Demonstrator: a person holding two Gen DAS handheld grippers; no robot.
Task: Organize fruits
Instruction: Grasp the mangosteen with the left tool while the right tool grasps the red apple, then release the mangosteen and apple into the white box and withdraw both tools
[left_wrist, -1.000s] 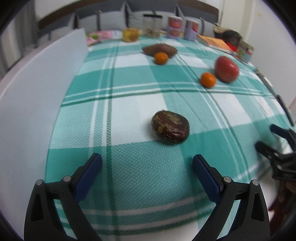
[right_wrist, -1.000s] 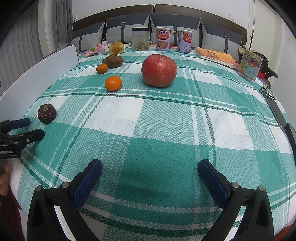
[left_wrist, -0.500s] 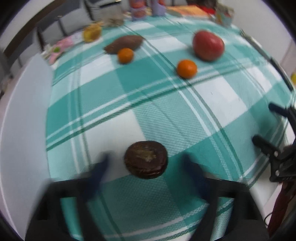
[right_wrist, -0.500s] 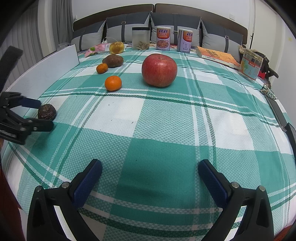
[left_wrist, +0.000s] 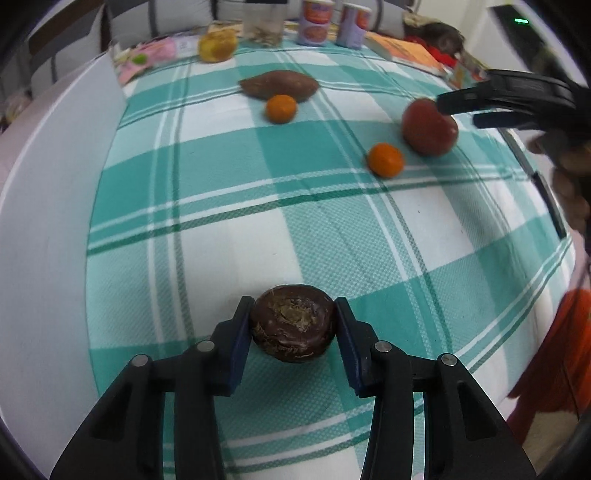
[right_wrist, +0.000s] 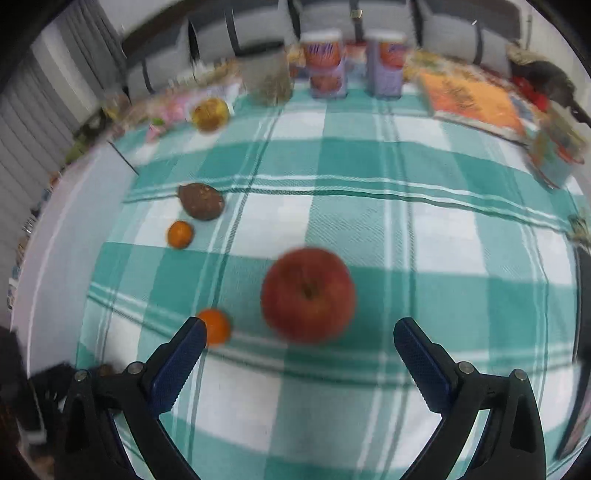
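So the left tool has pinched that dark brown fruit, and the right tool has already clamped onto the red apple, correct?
Not quite. The left tool does pinch the dark brown fruit, but the right tool is wide open, short of the red apple, as the right wrist view shows.

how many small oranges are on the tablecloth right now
2: one small orange just in front of the sweet potato, the other orange beside the red apple. None appear hidden.

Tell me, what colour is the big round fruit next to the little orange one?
The apple is red, seen best in the right wrist view, beside the small orange.
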